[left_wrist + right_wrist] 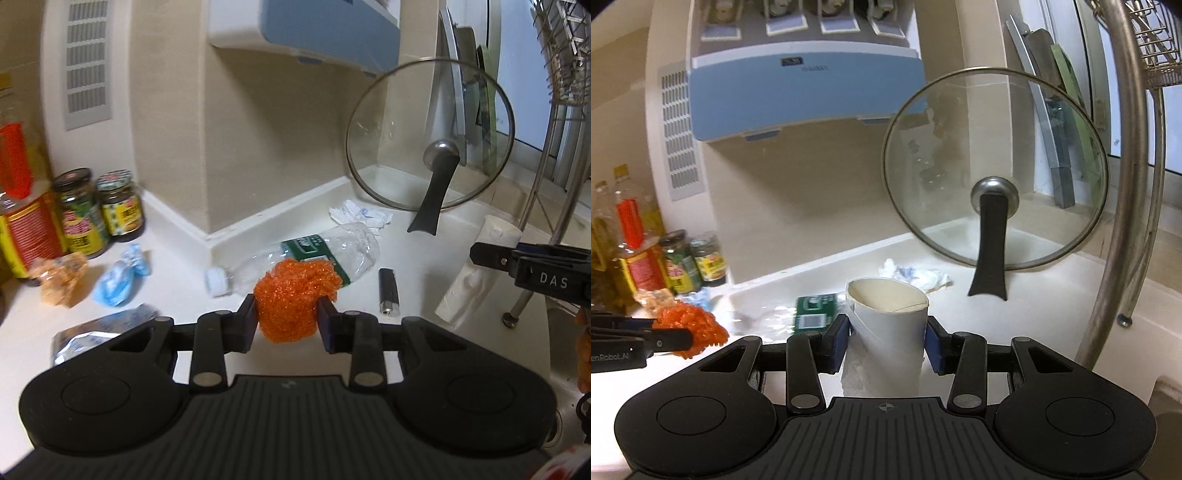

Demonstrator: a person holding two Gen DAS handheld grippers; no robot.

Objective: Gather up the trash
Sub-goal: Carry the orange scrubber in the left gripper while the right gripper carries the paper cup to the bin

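My left gripper (pixel 287 314) is shut on a crumpled orange mesh wad (pixel 293 295), held above the white counter (pixel 417 254). The right wrist view shows that wad (pixel 694 325) at the lower left. My right gripper (pixel 886 334) is shut on a white paper tube (pixel 886 328), which also shows in the left wrist view as a tube (pixel 476 273) at the right. Behind the wad lie a crushed clear plastic bottle (pixel 332 251) with a green label, a crumpled white tissue (pixel 360 216), a black lighter (pixel 388 290), blue wrappers (pixel 118 278), an orange wrapper (pixel 61 278) and a foil pouch (pixel 99 332).
A glass pot lid (pixel 432 136) with a black handle leans against the back wall. Sauce jars (pixel 99 210) and an oil bottle (pixel 22 206) stand at the left. A metal rack leg (pixel 532 206) rises at the right. A blue dispenser (pixel 805 88) hangs on the wall.
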